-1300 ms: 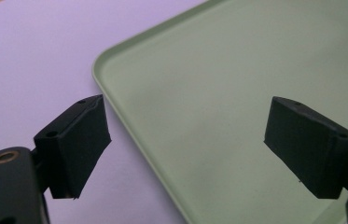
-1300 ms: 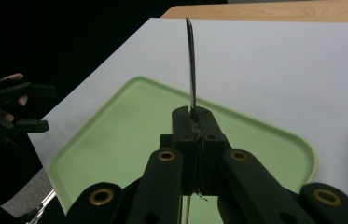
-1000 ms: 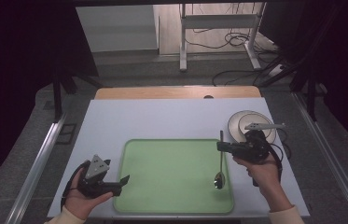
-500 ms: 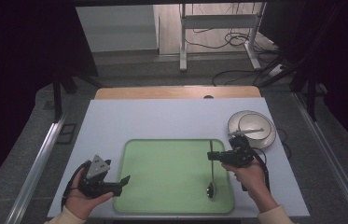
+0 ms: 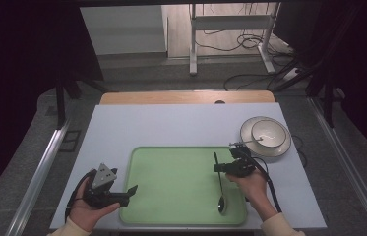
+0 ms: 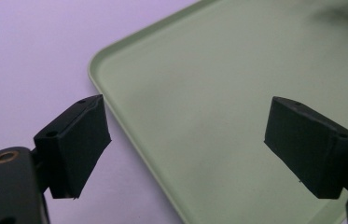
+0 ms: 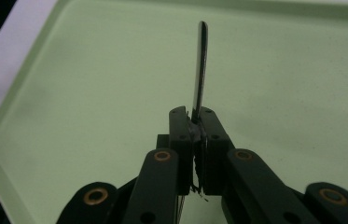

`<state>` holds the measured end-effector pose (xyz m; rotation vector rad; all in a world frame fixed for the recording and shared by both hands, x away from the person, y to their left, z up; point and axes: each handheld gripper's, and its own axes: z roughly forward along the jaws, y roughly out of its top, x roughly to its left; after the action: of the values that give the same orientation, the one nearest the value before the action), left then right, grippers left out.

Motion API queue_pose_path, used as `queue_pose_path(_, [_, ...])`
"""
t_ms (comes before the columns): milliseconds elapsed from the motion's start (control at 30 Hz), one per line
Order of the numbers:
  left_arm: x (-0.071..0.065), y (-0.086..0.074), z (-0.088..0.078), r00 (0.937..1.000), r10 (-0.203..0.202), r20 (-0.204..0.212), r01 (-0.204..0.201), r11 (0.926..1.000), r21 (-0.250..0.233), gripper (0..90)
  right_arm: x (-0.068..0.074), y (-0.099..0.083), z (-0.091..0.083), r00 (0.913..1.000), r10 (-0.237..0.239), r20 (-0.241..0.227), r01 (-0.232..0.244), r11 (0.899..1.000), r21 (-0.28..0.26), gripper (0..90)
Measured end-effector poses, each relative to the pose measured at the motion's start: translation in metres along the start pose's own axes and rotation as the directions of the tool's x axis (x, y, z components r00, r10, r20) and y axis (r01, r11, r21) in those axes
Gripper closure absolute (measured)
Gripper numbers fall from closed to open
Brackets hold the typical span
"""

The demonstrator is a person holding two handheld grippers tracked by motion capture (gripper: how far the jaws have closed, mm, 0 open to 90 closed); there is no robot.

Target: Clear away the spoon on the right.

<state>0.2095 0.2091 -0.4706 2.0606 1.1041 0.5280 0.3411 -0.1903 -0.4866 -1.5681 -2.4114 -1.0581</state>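
My right gripper [image 5: 219, 168] hangs over the right part of the green tray [image 5: 171, 157], shut on the handle of a metal spoon [image 5: 220, 186]. The spoon's bowl points toward the person and lies low at the tray's near right. In the right gripper view the handle [image 7: 201, 70] sticks out edge-on past the pads of my right gripper [image 7: 193, 114], above the tray [image 7: 92, 93]. The jaws have just been opening very slightly, and the handle is still pinched. My left gripper [image 5: 128, 195] stays open at the tray's near left corner. Between its pads [image 6: 185, 144] there is only the tray [image 6: 218, 93].
A white plate holding a bowl [image 5: 265, 137] stands on the pale table [image 5: 171, 123] right of the tray, and a metal utensil [image 5: 242, 143] leans on its near left rim. The table's edges are near on all sides.
My right gripper has come down and leftward from beside the plate to low over the tray, carrying the spoon toward the person. The left gripper has stayed put.
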Motion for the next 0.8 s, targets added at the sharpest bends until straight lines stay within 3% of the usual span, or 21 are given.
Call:
queue_pose_path(100, [0.0, 0.0, 0.001, 1.0, 0.002, 0.0, -0.002, 1.0, 0.005, 13.6, 0.0, -0.001, 0.003, 0.9992, -0.007, 0.039, 0.007, 1.0, 0.0, 83.9])
queue_pose_path(333, [0.001, 0.0, 0.001, 1.0, -0.002, -0.002, 0.002, 1.0, 0.001, 13.7, 0.0, -0.003, 0.007, 0.997, -0.028, 0.073, 0.028, 1.0, 0.011, 76.1])
queue_pose_path(467, [0.0, 0.0, 0.001, 1.0, 0.0, -0.001, 0.0, 1.0, 0.001, 13.7, 0.004, -0.005, 0.01, 0.9868, -0.111, 0.117, 0.105, 0.993, 0.059, 41.7])
queue_pose_path(533, [0.0, 0.0, 0.0, 1.0, 0.003, 0.001, -0.003, 1.0, 0.002, 13.9, 0.006, -0.005, 0.011, 0.9846, -0.13, 0.117, 0.122, 0.99, 0.075, 37.4])
queue_pose_path(567, [0.0, 0.0, 0.0, 1.0, 0.003, 0.002, -0.003, 1.0, 0.001, 13.9, 0.01, -0.005, 0.012, 0.9799, -0.151, 0.13, 0.14, 0.986, 0.092, 27.9])
queue_pose_path(600, [0.0, 0.0, 0.0, 1.0, 0.003, 0.002, -0.003, 1.0, 0.001, 13.9, 0.01, -0.005, 0.012, 0.9799, -0.151, 0.13, 0.14, 0.986, 0.092, 27.9])
queue_pose_path(633, [0.001, 0.0, 0.001, 1.0, -0.002, 0.003, 0.002, 1.0, 0.001, 14.0, 0.012, -0.004, 0.012, 0.9717, -0.176, 0.157, 0.165, 0.983, 0.084, 22.3])
queue_pose_path(667, [0.001, 0.0, 0.001, 1.0, -0.002, 0.004, 0.002, 1.0, 0.002, 13.9, 0.012, -0.003, 0.012, 0.9692, -0.19, 0.157, 0.178, 0.98, 0.088, 20.1])
queue_pose_path(733, [0.001, 0.0, 0.001, 1.0, -0.001, 0.005, 0.001, 1.0, 0.003, 14.0, 0.012, -0.002, 0.013, 0.9691, -0.196, 0.15, 0.182, 0.978, 0.099, 18.0])
queue_pose_path(800, [0.001, 0.0, 0.001, 1.0, -0.002, 0.004, 0.002, 1.0, 0.002, 14.0, 0.011, 0.004, 0.017, 0.9589, -0.223, 0.175, 0.204, 0.971, 0.125, 13.9])
